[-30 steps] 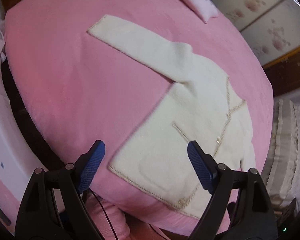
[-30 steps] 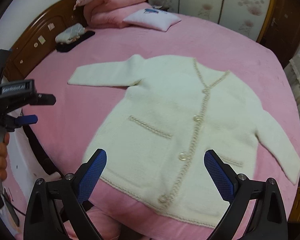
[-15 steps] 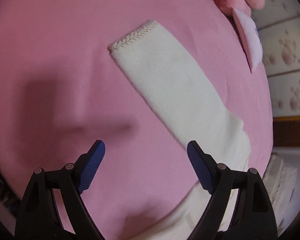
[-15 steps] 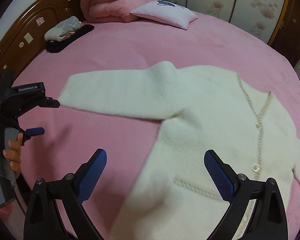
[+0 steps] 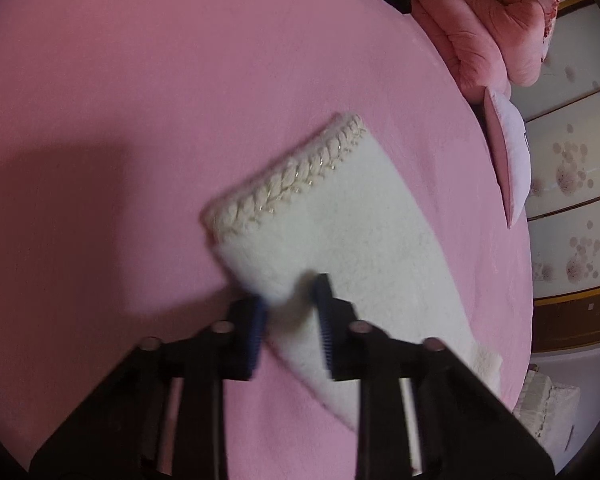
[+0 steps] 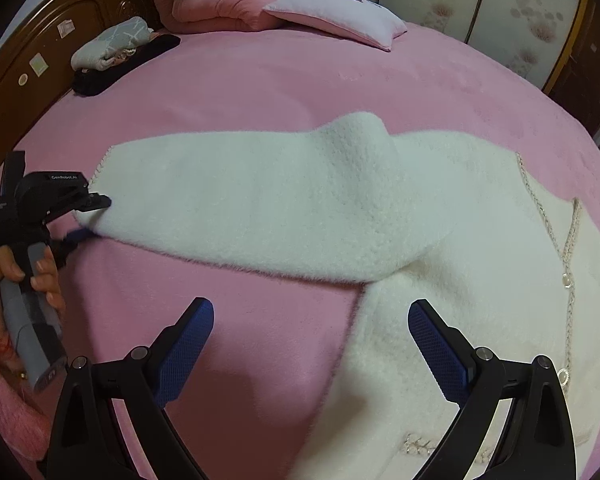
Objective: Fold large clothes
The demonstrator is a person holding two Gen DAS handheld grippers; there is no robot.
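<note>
Cream cardigan (image 6: pixel 440 240) lies flat on the pink bed (image 6: pixel 260 88) – left gripper (image 5: pixel 290 304) is closing on its sleeve edge near the cuff (image 5: pixel 296 184); right gripper (image 6: pixel 312 340) hovers open – pinch both layers before lifting

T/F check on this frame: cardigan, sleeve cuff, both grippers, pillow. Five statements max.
1. The cream cardigan lies on the pink bedspread. True.
2. The right gripper holds the hem. False: its jaws stand wide apart, nothing between them.
3. The left gripper is at the sleeve near its braided cuff. True; its jaws are closing with the sleeve edge between them.
4. The sleeve is folded across the chest. False: it lies stretched out sideways.
5. A pillow lies on the cardigan. False: it lies apart, beyond it.
</note>
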